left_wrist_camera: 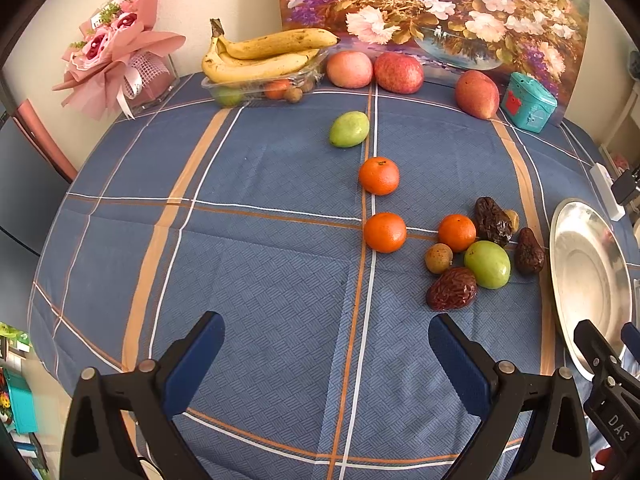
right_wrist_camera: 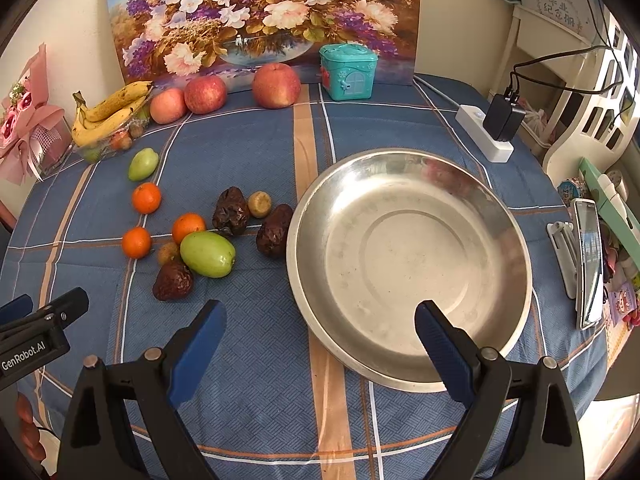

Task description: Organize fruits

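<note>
Across the top of my right wrist view a flower painting point(right_wrist_camera: 264, 16) leans against the wall, with a teal house-shaped box point(right_wrist_camera: 347, 72) just in front of it and three apples point(right_wrist_camera: 276, 85) lined along its lower edge. At upper left a clear tray point(right_wrist_camera: 106, 148) carries a bunch of bananas point(right_wrist_camera: 110, 114), and a pink bouquet point(right_wrist_camera: 24, 128) sits at the far left edge. To the upper right a white power strip point(right_wrist_camera: 482, 132) holds a black adapter point(right_wrist_camera: 503, 118), and a phone point(right_wrist_camera: 590, 264) stands on a holder at the right edge.

I read "GenRobot.AI" on the left gripper's body at lower left of the right wrist view, and "DAS" on the right gripper's body at lower right of the left wrist view.

The loose fruit lies centre-left on the blue plaid tablecloth point(right_wrist_camera: 248, 360): a glossy green fruit point(right_wrist_camera: 207, 254) touching an orange mandarin point(right_wrist_camera: 188, 227), wrinkled dark dates point(right_wrist_camera: 173, 281) around them, and two small brown round fruits point(right_wrist_camera: 259, 204). Two more mandarins point(left_wrist_camera: 379, 175) and a second green fruit point(left_wrist_camera: 349, 129) trail toward the top of the left wrist view. One date sits just beside the rim of the steel plate point(right_wrist_camera: 520, 240), right of centre.

My left gripper point(left_wrist_camera: 326, 354) is spread wide over bare cloth; my right gripper point(right_wrist_camera: 320, 344) is likewise apart, one finger over the plate's near rim.
</note>
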